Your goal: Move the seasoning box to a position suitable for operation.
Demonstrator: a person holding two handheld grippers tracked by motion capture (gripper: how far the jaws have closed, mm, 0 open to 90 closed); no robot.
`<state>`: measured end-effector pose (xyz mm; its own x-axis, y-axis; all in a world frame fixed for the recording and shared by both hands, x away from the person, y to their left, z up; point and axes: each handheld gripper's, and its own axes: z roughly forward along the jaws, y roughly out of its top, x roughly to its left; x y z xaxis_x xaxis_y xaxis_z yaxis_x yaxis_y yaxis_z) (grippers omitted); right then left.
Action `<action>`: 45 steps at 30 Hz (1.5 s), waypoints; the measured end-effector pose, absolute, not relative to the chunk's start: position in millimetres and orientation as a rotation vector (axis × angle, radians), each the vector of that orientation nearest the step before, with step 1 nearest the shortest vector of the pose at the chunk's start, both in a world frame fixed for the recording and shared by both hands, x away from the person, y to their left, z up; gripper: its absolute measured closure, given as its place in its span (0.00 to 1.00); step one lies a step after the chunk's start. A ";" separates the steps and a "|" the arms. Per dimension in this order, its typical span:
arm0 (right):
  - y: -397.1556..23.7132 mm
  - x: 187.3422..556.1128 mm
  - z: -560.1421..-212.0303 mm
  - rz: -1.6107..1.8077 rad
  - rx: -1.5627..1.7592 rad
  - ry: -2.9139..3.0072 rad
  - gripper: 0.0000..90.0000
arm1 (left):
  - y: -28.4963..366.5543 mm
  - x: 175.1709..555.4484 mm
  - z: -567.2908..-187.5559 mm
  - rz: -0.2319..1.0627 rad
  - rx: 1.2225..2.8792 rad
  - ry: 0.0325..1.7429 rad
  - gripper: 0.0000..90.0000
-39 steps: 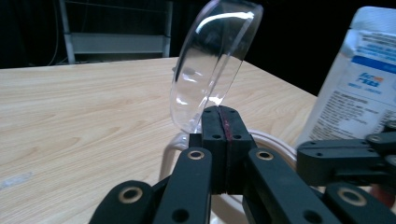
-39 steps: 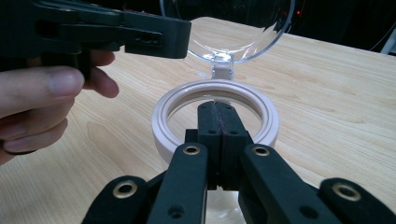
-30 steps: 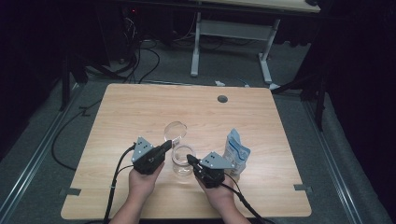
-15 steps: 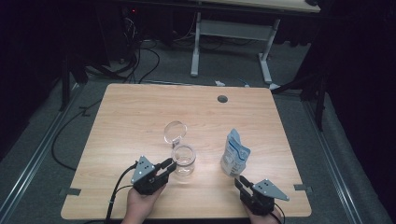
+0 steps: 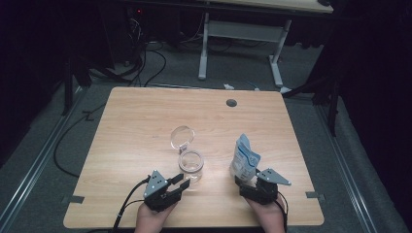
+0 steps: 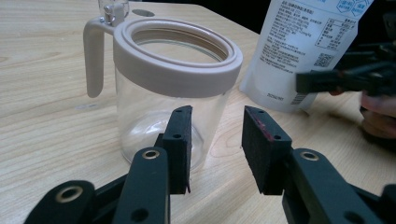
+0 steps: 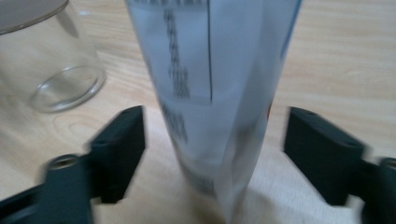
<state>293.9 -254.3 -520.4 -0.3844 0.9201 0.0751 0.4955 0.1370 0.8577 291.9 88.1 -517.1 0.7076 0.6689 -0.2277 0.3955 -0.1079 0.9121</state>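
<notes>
**Both grippers open at the near edge, jar and pouch before them**

While the person's hands rest at the near edge of the wooden table (image 5: pixel 126 126), the left gripper (image 5: pixel 177 185) sits just beside a clear glass jar (image 5: pixel 190 165) with its jaws parted and nothing between them. Seen from the left gripper view, the jar (image 6: pixel 173 93) stands upright just ahead of the two black pads (image 6: pixel 180 149); it has a beige rim and a beige handle-like arm on its far-left side, and its mouth is open. The jar's round lid (image 5: pixel 182 136) is swung back toward the far side of the table. To the right of the jar, near but apart from it, a white and blue pouch (image 5: pixel 244 158) stands upright. The right gripper (image 5: pixel 241 183) is at the pouch's base with its jaws spread wide. From the right gripper view, the pouch (image 7: pixel 215 93) stands between the two jaws, with a gap on each side, so neither jaw touches it. The jar's bottom (image 7: pixel 60 70) shows at the upper left there.
</notes>
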 end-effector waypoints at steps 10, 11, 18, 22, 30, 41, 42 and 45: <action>-241.9 292.2 -520.5 1.204 1.245 2.019 0.53 | 87.6 290.7 -519.6 0.284 1.738 0.844 0.70; -238.9 289.9 -520.5 1.220 1.235 2.038 0.53 | 88.6 290.6 -519.5 0.284 1.738 0.845 0.71; -223.3 274.2 -521.0 1.260 1.138 2.133 0.51 | 93.3 290.4 -520.1 0.284 1.739 0.855 0.71; -233.7 264.2 -526.3 1.232 1.185 2.159 0.46 | 95.1 289.7 -518.6 0.280 1.727 0.855 0.71; -244.2 248.1 -528.4 1.170 1.147 2.185 0.83 | 93.2 289.3 -519.1 0.274 1.730 0.851 0.71; -248.8 246.6 -528.3 1.129 1.125 2.172 1.00 | 91.7 289.5 -518.9 0.262 1.727 0.848 0.71; -249.6 247.5 -528.3 1.128 1.128 2.168 1.00 | 92.1 289.5 -518.7 0.263 1.729 0.847 0.71; -253.3 251.9 -527.4 1.107 1.140 2.158 1.00 | 93.2 290.0 -518.4 0.266 1.729 0.849 0.71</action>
<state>251.9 -253.3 -527.4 -0.5522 0.8333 -0.0254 0.4652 0.3333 0.8200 290.0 93.2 -518.4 0.7141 0.6574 -0.2405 0.4026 -0.1045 0.9094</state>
